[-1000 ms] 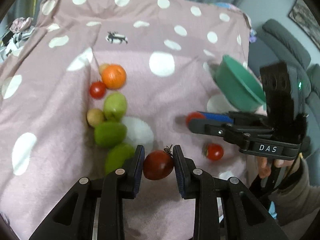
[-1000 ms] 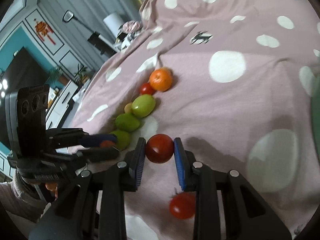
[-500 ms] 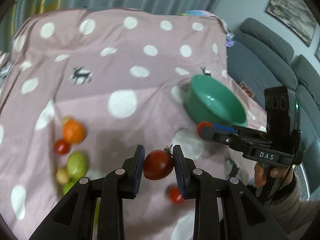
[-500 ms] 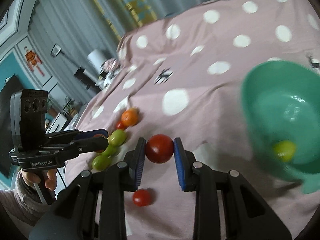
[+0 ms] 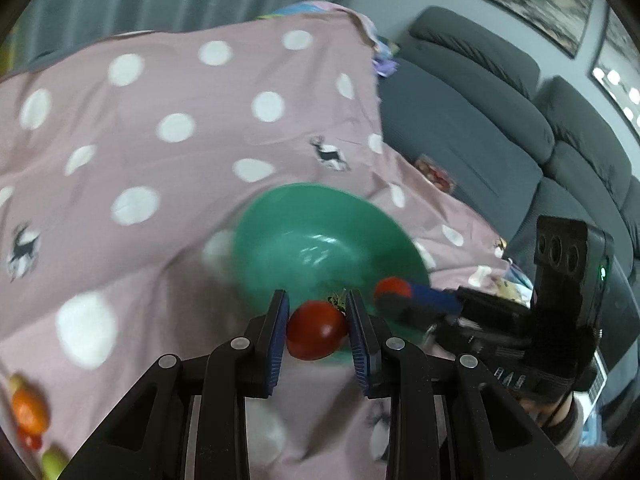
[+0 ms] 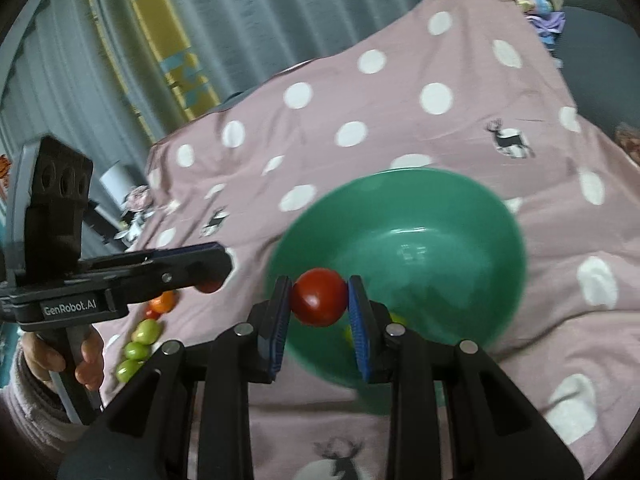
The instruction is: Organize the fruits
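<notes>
Since a second ago both grippers have been carried away from the row of fruit to the green bowl [image 5: 320, 240], which has come to the middle of both views. The left gripper [image 5: 318, 330] is clamped tight on a dark red tomato [image 5: 314, 336], its stem turned toward the right finger, and the tomato is held over the bowl's near rim. The right gripper [image 6: 320, 300] is likewise closed fully on a rounder red tomato [image 6: 319, 297], poised above the bowl's near-left edge. Inside the bowl a yellow-green fruit [image 6: 394, 318] is partly hidden behind the right finger. The rest of the fruit [image 6: 138, 340] lies well apart, on the spotted bedspread [image 6: 360, 92]. The carrying step is judged nearly done; next, each tomato should be brought further over the hollow, lowered, and the fingers opened, so that neither rolls off the rim or knocks the other gripper.
</notes>
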A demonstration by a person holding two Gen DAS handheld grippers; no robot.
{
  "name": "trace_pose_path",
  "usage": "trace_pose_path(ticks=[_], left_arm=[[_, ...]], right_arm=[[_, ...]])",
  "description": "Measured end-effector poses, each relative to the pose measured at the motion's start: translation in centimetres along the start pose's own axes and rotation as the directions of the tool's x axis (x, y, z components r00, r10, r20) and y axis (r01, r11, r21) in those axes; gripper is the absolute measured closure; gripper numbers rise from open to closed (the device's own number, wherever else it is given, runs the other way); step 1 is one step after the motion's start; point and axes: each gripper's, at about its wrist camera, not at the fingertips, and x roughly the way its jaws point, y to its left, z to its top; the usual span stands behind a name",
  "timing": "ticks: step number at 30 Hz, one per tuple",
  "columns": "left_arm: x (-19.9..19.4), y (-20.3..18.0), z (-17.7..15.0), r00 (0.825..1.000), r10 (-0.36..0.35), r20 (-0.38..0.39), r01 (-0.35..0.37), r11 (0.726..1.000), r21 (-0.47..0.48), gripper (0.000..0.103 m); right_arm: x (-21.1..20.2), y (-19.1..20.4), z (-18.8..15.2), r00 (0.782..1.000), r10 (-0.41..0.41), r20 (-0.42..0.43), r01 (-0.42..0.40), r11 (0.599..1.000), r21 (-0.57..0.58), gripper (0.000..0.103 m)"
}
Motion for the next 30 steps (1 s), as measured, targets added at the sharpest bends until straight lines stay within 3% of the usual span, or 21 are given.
trace_pose_path(ticks=[3, 10, 12, 14, 16, 23, 30], left_arm=[[2.6, -1.6, 1.0, 1.000, -0.004, -0.018, 0.005, 1.000, 0.022, 0.073], [7.2, -3.5, 1.1, 0.995, 0.064, -0.082, -0.059, 0.996, 0.062, 0.071], [7.5, -3.4, 0.8, 0.993, 0.078, -0.089, -0.074, 0.996, 0.056, 0.060], [7.3, -2.9, 0.6, 0.993, 0.087, -0.086, -0.084, 0.996, 0.031, 0.039], [6.6, -2.3, 0.3, 0.994, 0.081, -0.079, -0.079, 0.997, 0.019, 0.033], [0.9, -0.1, -0.8, 0.994, 0.112, -0.010, -0.112, 0.994, 0.001, 0.031], [-5.9, 4.6, -5.0, 0.979, 0.205, 0.015, -0.203, 0.975, -0.095, 0.027]], right_arm=[[0.2, -1.2, 0.0, 0.999, -0.044, 0.001, 0.044, 0.999, 0.010, 0.074], [0.2, -3.1, -0.7, 0.993, -0.119, -0.021, 0.119, 0.993, 0.008, 0.070], [0.2, -3.2, -0.8, 0.989, -0.145, -0.026, 0.145, 0.989, 0.001, 0.066], [0.1, -3.3, -0.9, 0.984, -0.178, -0.022, 0.178, 0.984, -0.005, 0.054], [-0.3, -3.6, -1.1, 0.986, -0.169, -0.010, 0.169, 0.985, 0.012, 0.051], [-1.6, -1.8, -1.1, 0.991, -0.129, 0.025, 0.130, 0.991, -0.026, 0.051], [-1.9, 1.0, -1.4, 0.998, -0.057, 0.018, 0.058, 0.995, -0.077, 0.051]])
